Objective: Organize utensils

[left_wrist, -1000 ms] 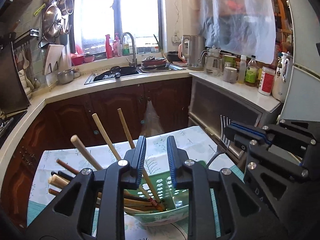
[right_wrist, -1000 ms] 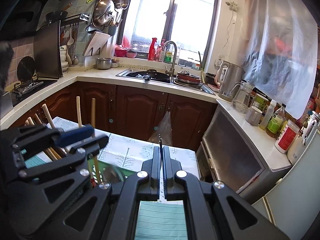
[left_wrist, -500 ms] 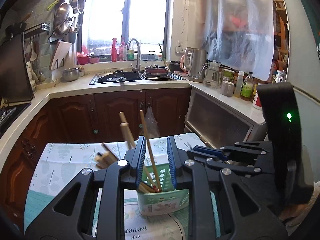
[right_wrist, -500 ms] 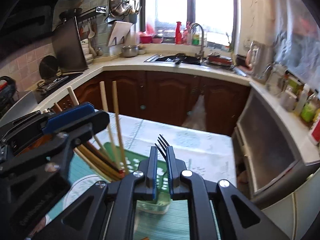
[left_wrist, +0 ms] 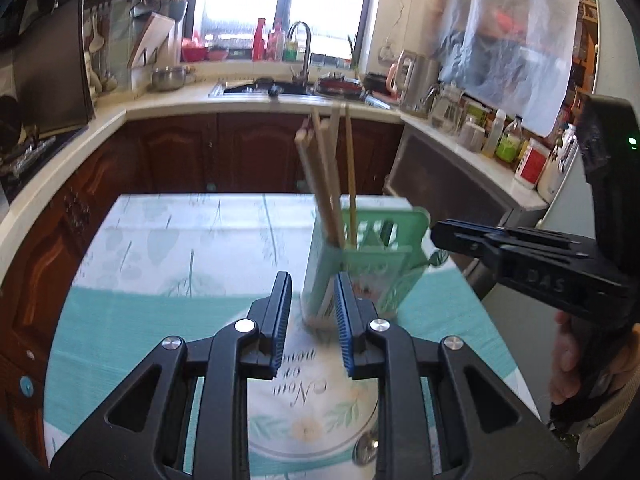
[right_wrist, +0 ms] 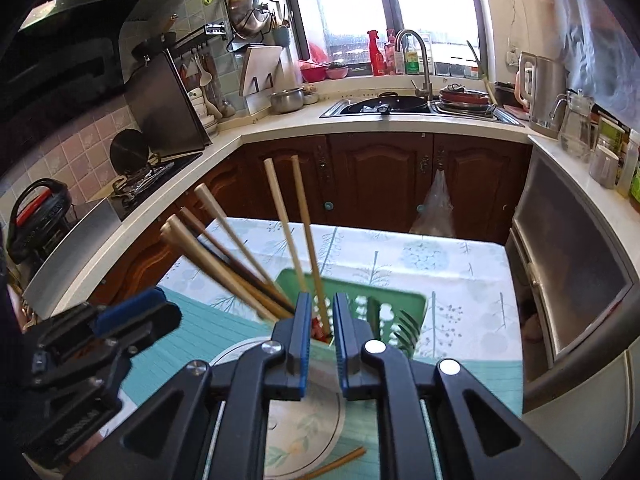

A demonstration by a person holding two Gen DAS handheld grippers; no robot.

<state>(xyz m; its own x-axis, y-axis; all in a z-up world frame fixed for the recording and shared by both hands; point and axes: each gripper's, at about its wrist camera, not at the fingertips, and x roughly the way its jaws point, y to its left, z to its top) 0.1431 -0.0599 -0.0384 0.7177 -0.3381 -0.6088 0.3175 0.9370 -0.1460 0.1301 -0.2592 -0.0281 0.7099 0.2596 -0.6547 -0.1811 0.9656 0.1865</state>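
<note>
Between my right gripper [right_wrist: 320,312] pads I see a narrow gap with nothing pinched; the jaws stand slightly apart, blue ribbed pads facing each other. Just past their tips sits the green utensil holder [right_wrist: 360,304], a plastic basket with slotted walls.

Contents, right wrist view: wooden chopsticks [right_wrist: 288,236] stand in its left part, two pale ones near upright, several more fanning out to the left, some pale, some dark brown. A metal fork [right_wrist: 406,326] sits in the right part, tines up, just beside the slotted wall. I cannot tell if a divider separates the two.

My left gripper [left_wrist: 310,308] is also narrowly parted and empty, pads ribbed and blue. From its wrist view the holder [left_wrist: 384,256] stands just ahead of the tips and is smeared by motion blur, chopsticks [left_wrist: 332,176] rising from its left side.

Holder rests on a cloth-covered table [right_wrist: 440,264]: pale cloth printed with trees, teal woven mat over the near half, a round floral print under the holder. One loose chopstick [right_wrist: 340,462] lies flat on the mat near my right gripper. A spoon bowl [left_wrist: 366,448] peeks out low in the left view, shiny metal.
</note>
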